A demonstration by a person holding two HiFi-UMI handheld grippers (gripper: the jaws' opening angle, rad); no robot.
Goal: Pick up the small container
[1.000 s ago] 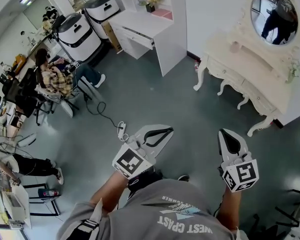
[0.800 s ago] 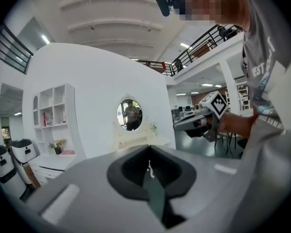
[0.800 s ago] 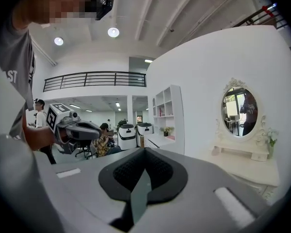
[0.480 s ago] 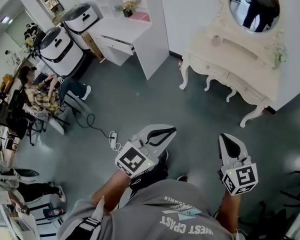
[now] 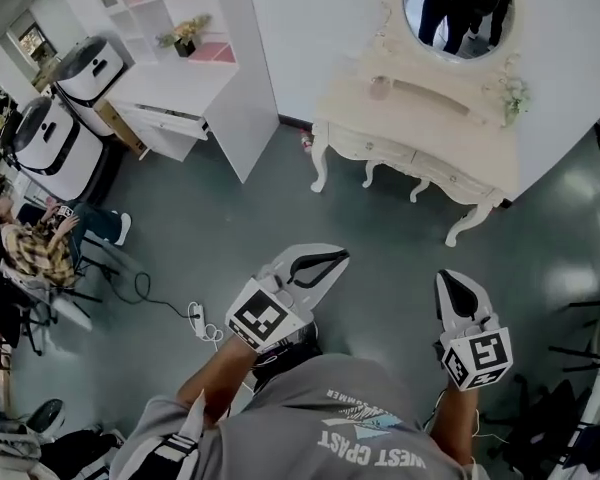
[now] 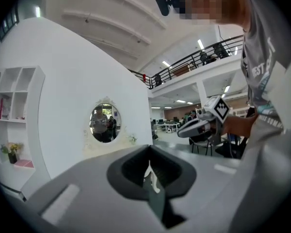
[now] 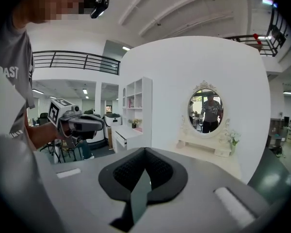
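Observation:
A cream dressing table (image 5: 427,120) with an oval mirror (image 5: 458,6) stands against the white wall ahead. A small pinkish thing (image 5: 380,87), perhaps the small container, sits on its top at the left; it is too small to tell more. My left gripper (image 5: 338,256) and right gripper (image 5: 448,279) are held low in front of the person's body, well short of the table. Both are shut and hold nothing. In the left gripper view the left gripper (image 6: 149,152) has its jaws together, and the right gripper (image 7: 145,154) in its own view shows the same.
A white desk and shelf unit (image 5: 185,86) stands left of the dressing table, with two white machines (image 5: 50,138) further left. A seated person (image 5: 35,248) is at the far left. A power strip and cable (image 5: 195,320) lie on the grey floor. Dark chair legs (image 5: 580,343) show at right.
The view has swung to the right: the dressing table and mirror moved from the upper right toward the top centre. Both grippers keep their place and stay shut.

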